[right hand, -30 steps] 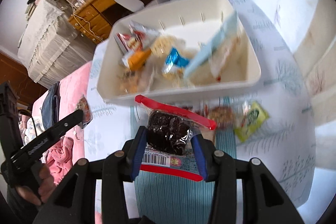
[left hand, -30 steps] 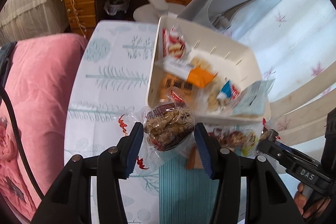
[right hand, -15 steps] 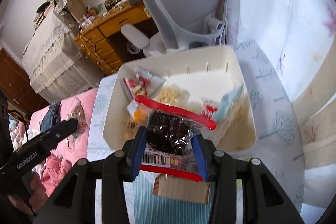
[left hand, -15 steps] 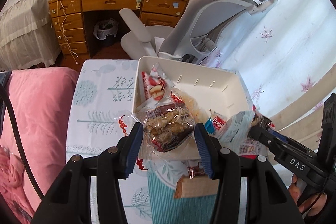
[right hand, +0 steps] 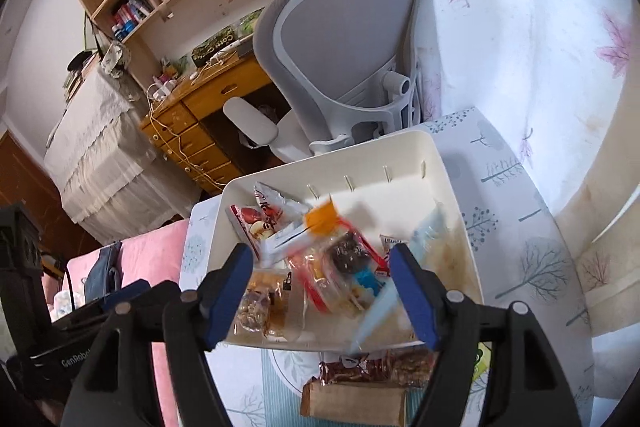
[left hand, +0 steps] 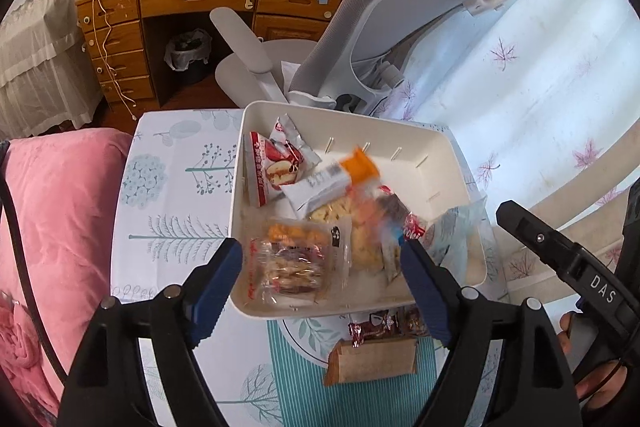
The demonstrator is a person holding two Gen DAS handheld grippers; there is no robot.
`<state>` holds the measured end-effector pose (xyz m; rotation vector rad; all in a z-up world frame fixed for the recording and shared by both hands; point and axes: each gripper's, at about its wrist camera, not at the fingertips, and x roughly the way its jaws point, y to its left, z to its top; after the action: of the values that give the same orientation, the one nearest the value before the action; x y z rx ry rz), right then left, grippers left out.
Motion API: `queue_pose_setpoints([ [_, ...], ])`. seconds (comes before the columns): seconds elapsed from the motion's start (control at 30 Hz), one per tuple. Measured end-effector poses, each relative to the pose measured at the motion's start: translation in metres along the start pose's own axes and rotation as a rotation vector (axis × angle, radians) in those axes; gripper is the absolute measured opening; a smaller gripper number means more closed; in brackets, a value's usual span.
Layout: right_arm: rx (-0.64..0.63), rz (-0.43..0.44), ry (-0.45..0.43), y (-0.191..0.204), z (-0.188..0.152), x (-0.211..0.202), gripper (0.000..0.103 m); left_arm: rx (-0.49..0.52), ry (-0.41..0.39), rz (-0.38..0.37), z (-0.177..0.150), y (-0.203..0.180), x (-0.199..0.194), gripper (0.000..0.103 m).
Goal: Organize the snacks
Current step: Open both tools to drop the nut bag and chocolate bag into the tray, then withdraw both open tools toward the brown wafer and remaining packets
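a: both packets have left the claws since a second ago; the nut-bar packet [left hand: 286,269] that sat clamped in the left gripper [left hand: 322,267] now lies in the white bin [left hand: 448,155], just ahead of and between its blue pads.
b: and the left jaws?
a: opening, pads apart, nothing pressed between them.
b: right gripper [right hand: 322,281]?
a: same finding. jaws opening, pads clear. the red-edged dark snack packet [right hand: 346,259] it held is blurred, over the bin's heap just ahead of the fingertips; whether it has landed i cannot tell.
b: what else is in the bin?
a: an orange-ended wrapper [left hand: 336,179] and a red-and-white packet [left hand: 274,165] further ahead of the left claw, toward the far left corner.
b: outside the bin?
a: a brown paper packet [left hand: 374,359] on the striped teal mat [left hand: 304,387], below the right pad of the left claw, nearer than the bin's front wall.
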<state>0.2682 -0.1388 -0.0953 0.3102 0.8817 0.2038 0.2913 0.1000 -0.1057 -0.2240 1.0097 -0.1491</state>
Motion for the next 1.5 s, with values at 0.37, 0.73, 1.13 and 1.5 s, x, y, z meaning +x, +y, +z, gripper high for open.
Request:
queue_pose_setpoints([
  [0.37,0.097,-0.08,0.051,-0.016,-0.057,-0.022,0.071,0.025,0.103,-0.062,-0.041,0.005,-0.006,0.082],
  [0.73,0.155,-0.197,0.146,-0.044,-0.133,-0.036,0.071,-0.003,0.25,-0.101,-0.099,0.007,0.003,0.082],
  [1.13,-0.014,-0.231,0.238,-0.079,-0.164,-0.031,0.071,-0.209,0.359,0.004,-0.134,-0.007,0.015,0.082],
  [1.5,-0.345,-0.119,0.293,-0.095,-0.158,-0.023,0.071,-0.476,0.395,0.105,-0.156,-0.031,0.04,0.082],
])
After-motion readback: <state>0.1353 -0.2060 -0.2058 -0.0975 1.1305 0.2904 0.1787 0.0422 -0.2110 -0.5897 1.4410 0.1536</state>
